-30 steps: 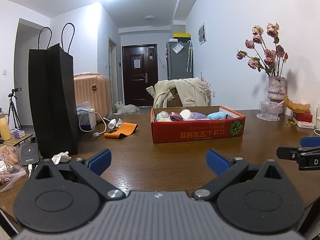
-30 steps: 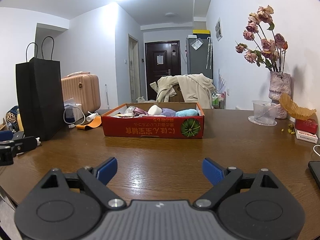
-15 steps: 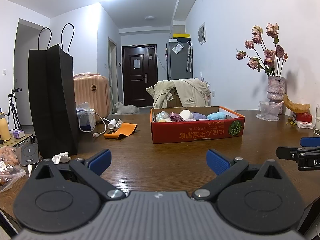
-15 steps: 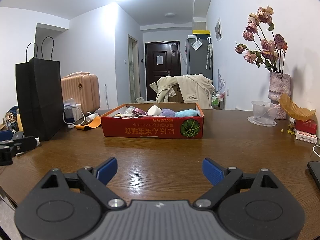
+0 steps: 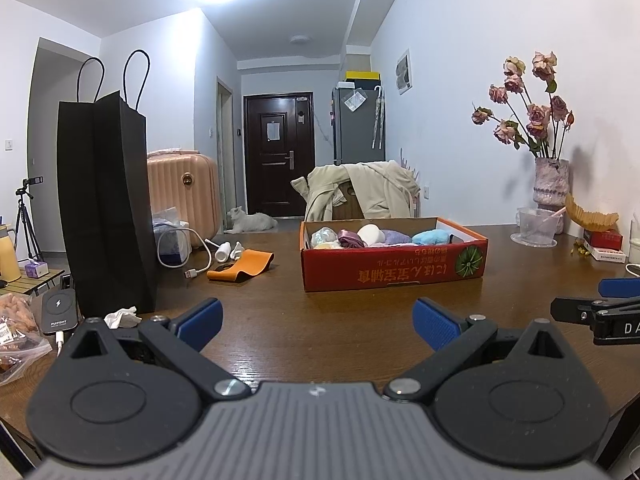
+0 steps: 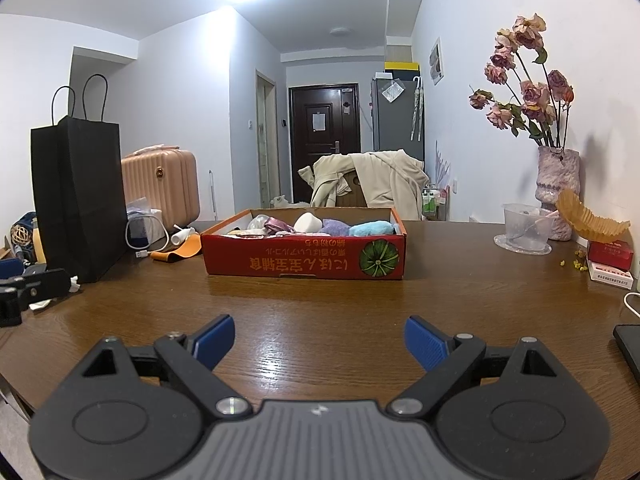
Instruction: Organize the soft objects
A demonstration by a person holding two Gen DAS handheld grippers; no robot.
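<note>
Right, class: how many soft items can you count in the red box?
6 show in the red box: a pale bundle at far left, then maroon, white, purple and blue, plus a yellowish one in front. More may be hidden.

White walls (image 5: 460, 40), dark door (image 5: 278, 156), perhaps fridge (image 5: 358, 124)

A black paper bag (image 5: 106, 204) stands on the wooden table (image 5: 320, 320).

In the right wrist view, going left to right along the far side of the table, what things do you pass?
Black paper bag → white charging cable → orange strap → red cardboard box of soft objects → clear plastic cup → vase of dried roses → red packet.
</note>
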